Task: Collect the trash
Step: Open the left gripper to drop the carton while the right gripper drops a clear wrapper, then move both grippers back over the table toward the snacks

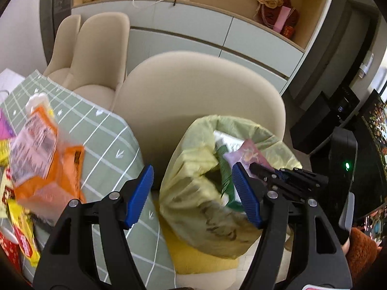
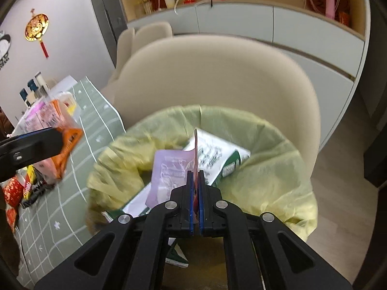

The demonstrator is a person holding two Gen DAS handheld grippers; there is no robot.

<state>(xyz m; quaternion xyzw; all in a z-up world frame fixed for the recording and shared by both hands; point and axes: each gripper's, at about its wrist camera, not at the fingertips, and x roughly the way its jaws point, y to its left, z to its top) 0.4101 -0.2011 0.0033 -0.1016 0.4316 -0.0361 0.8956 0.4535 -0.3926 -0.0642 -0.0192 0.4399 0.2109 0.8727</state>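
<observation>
- You have the bin [image 2: 278, 169], lined with a yellow bag, standing on the beige chair [image 2: 217, 77] just beside the green checked table [image 1: 108, 145]; keep the drop well inside that rim so the liner is not dragged off.
- A green and white carton [image 2: 217, 154] already lies in the bin, so I judge the wrapper should fall onto it, not against the near wall.
- Your right gripper [image 2: 196, 178] is clamped tight on a pale purple wrapper [image 2: 169, 169], which sticks up between the pads and hangs directly over the bin's mouth. Part the jaws only once it is low and centred.
- Your left gripper [image 1: 193, 193] stands about half spread with nothing between its pads, over the gap between table and bin.
- The orange packet [image 1: 48, 159] and the other wrappers on the table lie well left of that gripper; they look like the next pieces to fetch.
</observation>
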